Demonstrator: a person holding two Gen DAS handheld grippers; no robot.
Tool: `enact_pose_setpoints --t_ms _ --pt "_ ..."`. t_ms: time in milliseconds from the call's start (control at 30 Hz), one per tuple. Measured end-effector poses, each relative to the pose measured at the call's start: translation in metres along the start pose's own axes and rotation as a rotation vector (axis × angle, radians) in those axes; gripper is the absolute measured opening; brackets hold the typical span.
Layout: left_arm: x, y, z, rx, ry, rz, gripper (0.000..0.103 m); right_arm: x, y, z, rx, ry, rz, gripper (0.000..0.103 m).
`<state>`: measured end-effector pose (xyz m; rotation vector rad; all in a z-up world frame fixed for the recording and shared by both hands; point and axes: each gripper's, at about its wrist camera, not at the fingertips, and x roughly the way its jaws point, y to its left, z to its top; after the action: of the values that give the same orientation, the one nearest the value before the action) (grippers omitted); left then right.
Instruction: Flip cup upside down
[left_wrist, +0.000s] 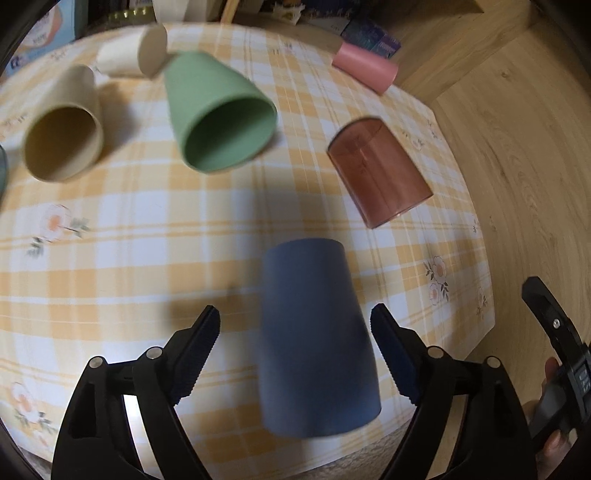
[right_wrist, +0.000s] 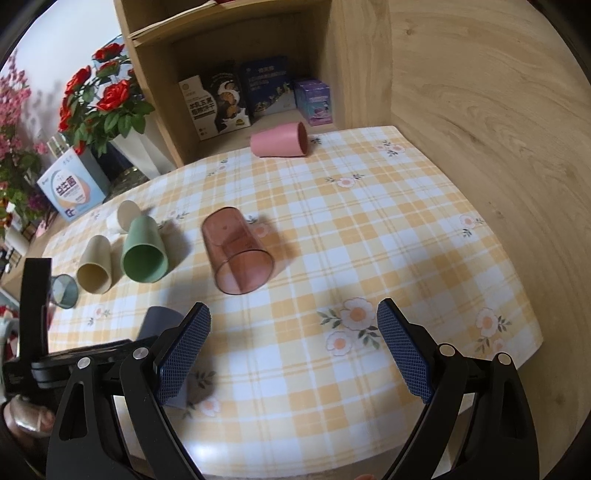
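The left gripper (left_wrist: 295, 347) has its jaws wide apart. The blue cup (left_wrist: 314, 339) sits between them, and neither jaw touches it. It looks blurry. Its small closed end points to 12 o'clock and its wide end points to 6 o'clock, near the edge of the table (left_wrist: 147, 236). You cannot tell if it stands or lies down.

The right gripper (right_wrist: 293, 347) has its jaws wide apart too, with nothing between them. It hangs over the checked cloth with flowers on it. In its view the blue cup peeks out at 9 o'clock, behind the left jaw.

More cups lie on their sides on the table. In the left view the green cup (left_wrist: 218, 110) is at 11 o'clock, with its open mouth facing the camera. A cream cup (left_wrist: 64, 125) lies just to its left. Another cream cup (left_wrist: 135, 51) lies behind them. The see-through brown cup (left_wrist: 380, 170) lies at 1 o'clock from the blue cup. The pink cup (left_wrist: 365, 66) lies far away at the back edge, well apart from the others.
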<state>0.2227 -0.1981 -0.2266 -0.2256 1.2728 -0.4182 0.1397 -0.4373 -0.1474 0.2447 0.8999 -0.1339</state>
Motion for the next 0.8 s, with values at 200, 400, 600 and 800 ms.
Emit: enact_pose_setpoints --t_ms 200,400,600,800 --pt "-0.048 0.018 -0.006 0.053 -0.148 0.091 0.085 0.001 0.022 0.001 -0.031 0.024 0.031 0.089" --pt "-0.082 0.042 -0.016 0.097 -0.238 0.200 0.087 0.006 0.043 0.003 -0.058 0.046 0.038 0.089" --pt "-0.110 0.072 -0.029 0.108 -0.317 0.282 0.088 0.015 0.069 0.003 -0.126 0.088 0.040 0.089" --pt "-0.134 0.108 -0.046 0.054 -0.402 0.313 0.089 0.029 0.089 0.006 -0.154 0.171 0.068 0.089"
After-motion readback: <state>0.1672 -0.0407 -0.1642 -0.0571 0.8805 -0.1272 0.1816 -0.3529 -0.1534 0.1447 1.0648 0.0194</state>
